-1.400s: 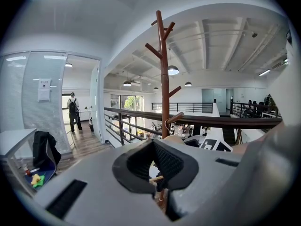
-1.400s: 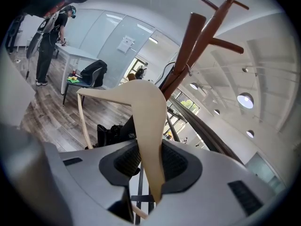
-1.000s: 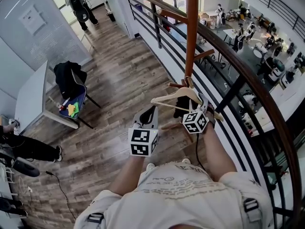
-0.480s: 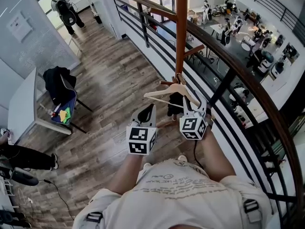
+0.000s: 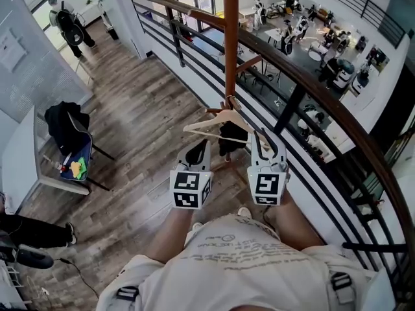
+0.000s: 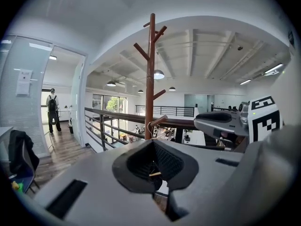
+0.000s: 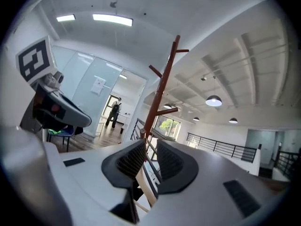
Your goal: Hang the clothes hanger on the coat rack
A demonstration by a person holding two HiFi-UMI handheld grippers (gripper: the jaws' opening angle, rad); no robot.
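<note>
Two pairs of pads show different things. In the left gripper view, the left gripper [image 6: 153, 147] has its pads pressed together on a thin sliver of pale wood, which looks to us like the lower bar of the clothes hanger [image 5: 224, 117]. In the right gripper view, the right gripper [image 7: 151, 144] is closing its jaws about the hanger's wooden arm. The slat lies against one pad and a strip of light shows beside the other, so we do not see it clamped.

Only the head view gives us the whole hanger. It is carried between the two grippers ahead of the person's chest, with the marker cubes [image 5: 190, 190] turned up towards us. Its top overlaps the brown pole of the coat rack [image 5: 230, 44].

Only the left gripper view shows us the metal hook [image 6: 149, 126], which sits just beside the rack's lowest peg [image 6: 159, 121]. We cannot tell whether it rests on the peg.

Farther out, the head view shows the rack standing next to a dark railing [image 5: 311, 86] with a wooden top rail, and a lower floor with desks and people beyond it. To the left is a chair [image 5: 65, 118] draped with a dark garment. A person [image 6: 52, 109] wearing a backpack stands down the corridor. The right gripper view adds pendant lamps [image 7: 213, 100] under the white ceiling.
</note>
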